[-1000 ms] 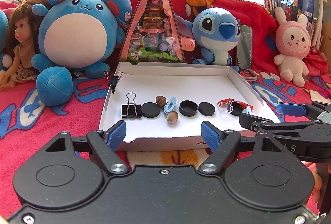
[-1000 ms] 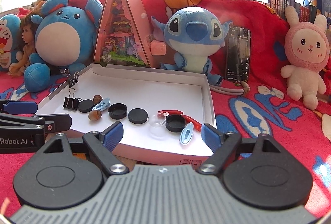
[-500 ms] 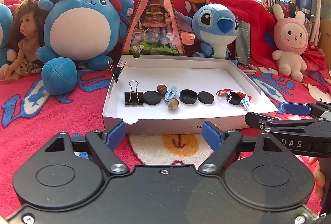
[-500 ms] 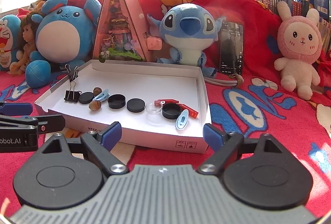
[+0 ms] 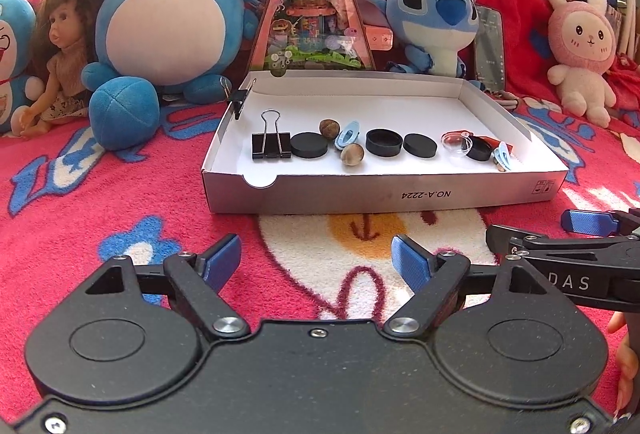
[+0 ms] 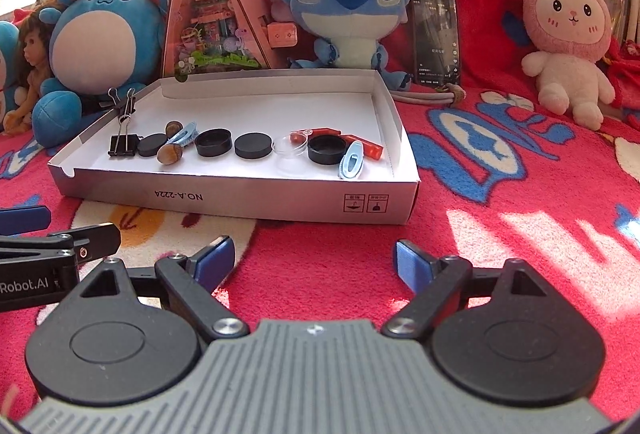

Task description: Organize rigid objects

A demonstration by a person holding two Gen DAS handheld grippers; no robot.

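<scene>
Both grippers hang over the red fleece blanket, short of the white cardboard tray. Left gripper: jaws released, nothing between the blue pads, only blanket. Right gripper: jaws likewise wide and empty.

Tray contents, all in a row near its front wall, left to right in the left wrist view: black binder clip with wire handles upright, flat black disc, brown nut, pale blue plastic clip, second nut, black open cap, second disc, clear dome lid, black cap, second blue clip at the front right corner.

The right wrist view alone shows the orange-red plastic piece at full length behind that last cap, two wire handles of the binder clip on the tray's left wall, and the phone front-on. The left wrist view alone shows the doll clearly and fingertips at the right edge.

Behind the tray: round blue plush, triangular diorama box, blue alien plush, pink rabbit plush.
</scene>
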